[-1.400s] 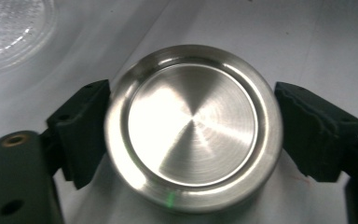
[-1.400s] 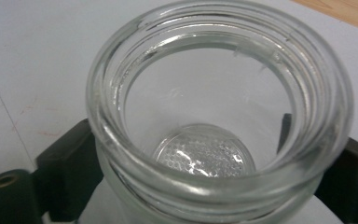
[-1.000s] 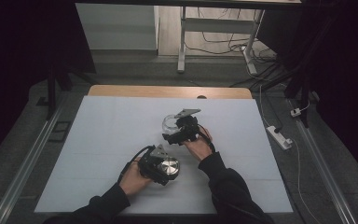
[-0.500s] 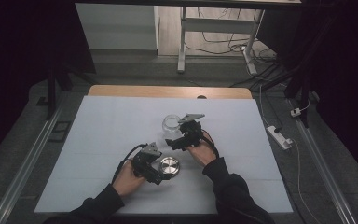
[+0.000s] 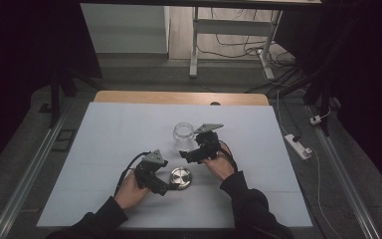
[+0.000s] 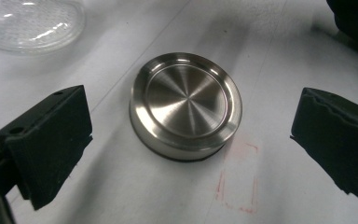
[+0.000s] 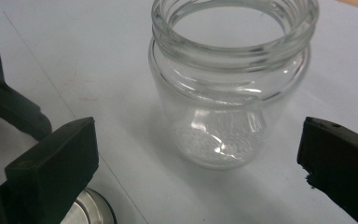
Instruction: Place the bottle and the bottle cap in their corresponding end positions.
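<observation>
White table (image 5: 109,144) filled the middle of a dark room, and a clear glass jar (image 5: 183,132) stood upright on it with its mouth open and nothing inside. A round metal lid (image 5: 180,178) lay flat on the table a little nearer the person than the jar, apart from it. The left gripper (image 5: 165,188) sat just beside the lid, on the side away from the jar. Its jaws had just been opening and stood wide apart, with the lid (image 6: 185,106) between them but not touched. The right gripper (image 5: 185,155) was near the jar, between jar and lid, and its jaws were wide apart too, not touching the jar (image 7: 230,79). It looked like the lid had been taken off and set down, so both things were let go. Next, the hands would likely need to pull back without bumping the jar or sliding the lid.
</observation>
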